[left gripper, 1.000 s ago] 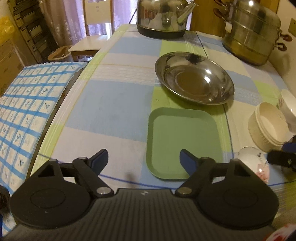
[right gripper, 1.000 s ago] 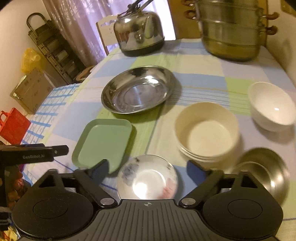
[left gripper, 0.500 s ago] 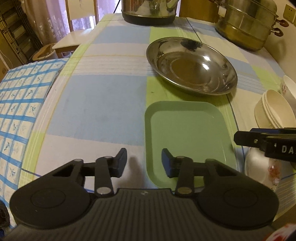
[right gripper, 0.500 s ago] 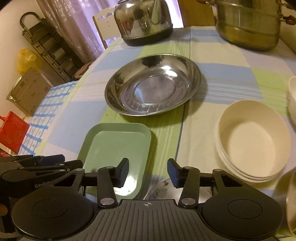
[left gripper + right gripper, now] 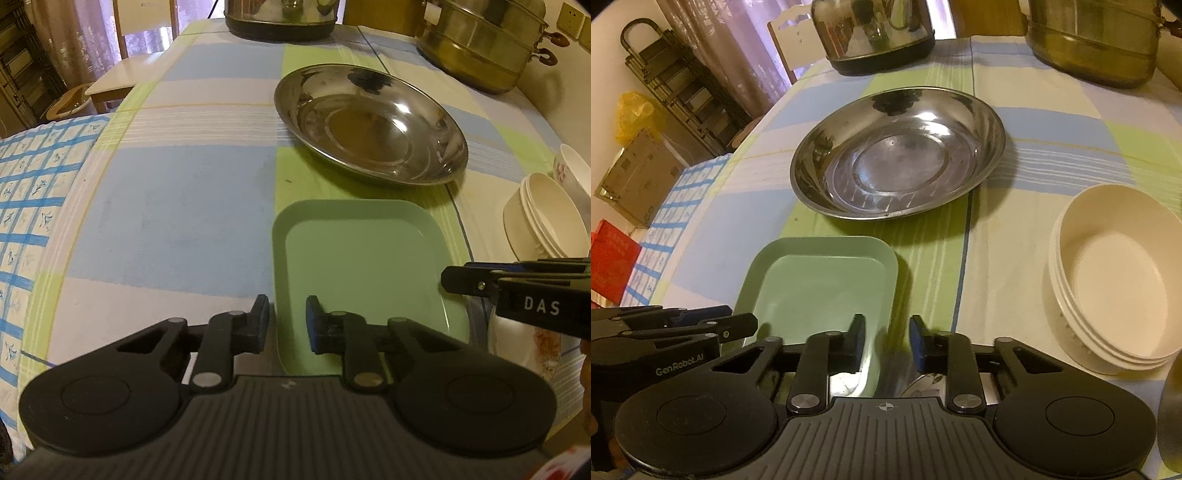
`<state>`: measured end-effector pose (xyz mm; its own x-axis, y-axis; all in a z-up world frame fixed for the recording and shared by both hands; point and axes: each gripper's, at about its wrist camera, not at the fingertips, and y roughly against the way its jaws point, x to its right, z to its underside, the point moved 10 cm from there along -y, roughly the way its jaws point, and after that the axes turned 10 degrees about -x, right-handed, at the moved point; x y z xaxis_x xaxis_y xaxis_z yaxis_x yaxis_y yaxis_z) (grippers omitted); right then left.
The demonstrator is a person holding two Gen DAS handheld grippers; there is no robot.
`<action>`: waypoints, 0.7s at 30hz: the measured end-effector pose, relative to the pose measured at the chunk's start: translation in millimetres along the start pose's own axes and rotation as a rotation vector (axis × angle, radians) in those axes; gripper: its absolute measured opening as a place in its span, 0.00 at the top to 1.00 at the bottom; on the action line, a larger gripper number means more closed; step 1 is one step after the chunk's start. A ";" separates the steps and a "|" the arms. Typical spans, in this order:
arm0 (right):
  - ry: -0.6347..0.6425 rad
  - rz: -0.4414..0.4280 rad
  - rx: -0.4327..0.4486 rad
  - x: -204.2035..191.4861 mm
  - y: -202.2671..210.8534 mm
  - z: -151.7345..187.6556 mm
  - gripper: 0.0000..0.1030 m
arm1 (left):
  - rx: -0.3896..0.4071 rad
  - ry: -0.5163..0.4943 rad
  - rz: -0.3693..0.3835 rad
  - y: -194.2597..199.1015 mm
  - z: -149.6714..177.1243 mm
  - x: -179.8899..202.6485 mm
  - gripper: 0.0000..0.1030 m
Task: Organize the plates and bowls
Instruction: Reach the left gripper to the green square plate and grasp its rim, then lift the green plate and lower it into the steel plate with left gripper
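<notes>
1. Blue-checked cloth [image 5: 33, 206] hangs at the far left edge of the counter [image 5: 177, 206], which is covered in a blue, green and white plaid.
2. Left tongs [image 5: 283, 321] sit low over the near-left corner of the green tray [image 5: 364, 266], with one finger outside its left rim and the other inside; the jaws are narrowed to a small gap astride the rim, and whether they actually pinch it cannot be told.
3. That tray lies flat on the counter, near the front edge.
4. Behind the tray, apart from it, rests the steel dish [image 5: 373, 123], a wide shallow basin, empty.
5. Right tongs [image 5: 886, 341] hang over the tray's near-right corner, jaws drawn close with a small gap; just below them a floral bowl [image 5: 925, 384] shows partly, and whether the fingers grip either item cannot be told.
6. In the left wrist view these right tongs enter from the right, reaching over the tray's right rim.
7. Cream bowls [image 5: 1115, 273], nested in a stack, stand on the counter to the right of the tray, well apart from it.
8. At the back stand a steel kettle [image 5: 875, 33] and, to the right, a brass steamer pot [image 5: 1093, 40].
</notes>
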<state>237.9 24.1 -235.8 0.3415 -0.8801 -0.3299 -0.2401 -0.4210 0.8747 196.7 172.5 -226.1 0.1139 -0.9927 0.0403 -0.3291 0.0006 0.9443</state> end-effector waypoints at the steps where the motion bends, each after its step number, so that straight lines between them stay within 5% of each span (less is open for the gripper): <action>1: 0.001 -0.001 -0.003 -0.7 -1.3 0.0 0.81 | 0.000 0.002 0.000 -0.5 -0.2 -0.1 0.83; 10: 0.022 0.011 -0.014 -3.9 -5.6 3.1 0.95 | 0.007 0.006 -0.001 -0.2 0.6 0.4 0.90; 21: 0.057 -0.051 0.002 -21.4 11.4 -2.1 0.96 | 0.053 0.040 -0.024 30.3 0.0 -10.3 0.91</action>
<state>229.8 38.6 -218.0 0.4045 -0.8434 -0.3536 -0.2225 -0.4658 0.8564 185.6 182.7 -197.8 0.1590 -0.9868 0.0315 -0.3751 -0.0308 0.9265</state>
